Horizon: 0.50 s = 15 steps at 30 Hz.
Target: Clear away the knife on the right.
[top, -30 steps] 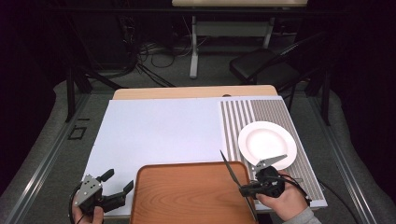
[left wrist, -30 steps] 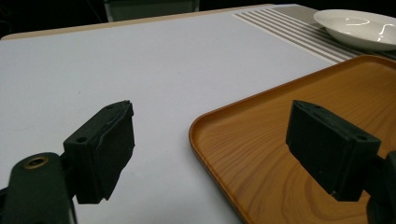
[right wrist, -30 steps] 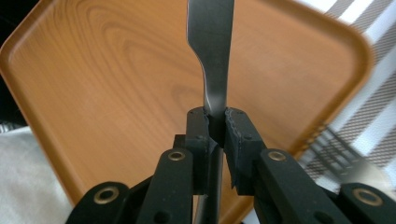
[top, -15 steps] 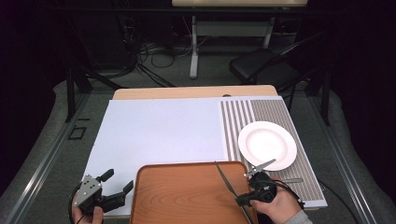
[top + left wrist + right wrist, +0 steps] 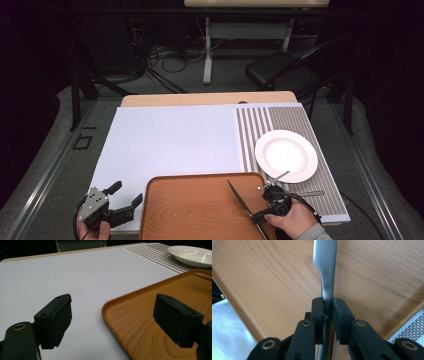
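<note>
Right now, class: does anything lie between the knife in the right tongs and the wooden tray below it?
Nothing visible. The right tongs grip the knife over bare wood of the tray; no other item lies there.

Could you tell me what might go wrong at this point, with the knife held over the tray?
1. The right gripper pinches the knife on its narrow handle, so the long blade could pivot or slip between the pads.
2. The blade hangs over the wooden tray; lowered at an angle, its tip may scrape the wood or skid.
3. A fork lies on the striped mat right beside that hand and could be knocked.
</note>
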Tool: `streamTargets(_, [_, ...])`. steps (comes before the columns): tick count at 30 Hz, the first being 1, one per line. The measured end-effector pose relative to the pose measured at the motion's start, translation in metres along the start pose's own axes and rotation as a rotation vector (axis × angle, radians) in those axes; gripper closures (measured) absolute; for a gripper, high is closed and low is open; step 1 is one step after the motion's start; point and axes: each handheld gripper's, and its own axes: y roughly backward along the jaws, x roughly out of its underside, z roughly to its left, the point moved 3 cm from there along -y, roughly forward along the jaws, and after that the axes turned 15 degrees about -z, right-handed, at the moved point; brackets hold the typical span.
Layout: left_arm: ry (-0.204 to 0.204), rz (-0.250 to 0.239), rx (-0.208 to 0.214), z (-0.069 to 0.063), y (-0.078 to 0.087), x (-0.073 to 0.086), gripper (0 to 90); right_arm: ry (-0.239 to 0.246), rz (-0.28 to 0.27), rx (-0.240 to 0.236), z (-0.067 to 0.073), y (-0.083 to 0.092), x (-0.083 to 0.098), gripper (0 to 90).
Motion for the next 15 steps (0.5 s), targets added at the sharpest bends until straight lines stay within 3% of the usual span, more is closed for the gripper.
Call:
streamTargets(5, [-0.001, 0.001, -0.001, 0.0003, -0.0001, 0.0004, 15.5, 0.008, 0.018, 0.000, -0.0001, -0.0031, 0.0029, 79.3])
streamTargets(12, [-0.003, 0.003, -0.001, 0.0003, -0.0003, 0.0005, 15.5, 0.052, -0.059, 0.000, -0.0008, 0.0030, 0.0010, 77.8])
streamTargets(13, [-0.003, 0.003, 0.000, 0.0003, -0.0001, 0.0004, 15.5, 0.086, -0.085, 0.001, 0.0012, 0.0044, -0.0001, 81.1])
streamTargets(14, [-0.003, 0.003, 0.000, 0.0003, -0.0001, 0.0004, 15.5, 0.086, -0.085, 0.001, 0.0012, 0.0044, -0.0001, 81.1])
streamTargets(15, [-0.003, 0.002, -0.001, 0.0003, -0.0002, 0.0004, 15.5, 0.132, -0.099, -0.004, 0.0037, 0.0046, -0.0011, 86.0])
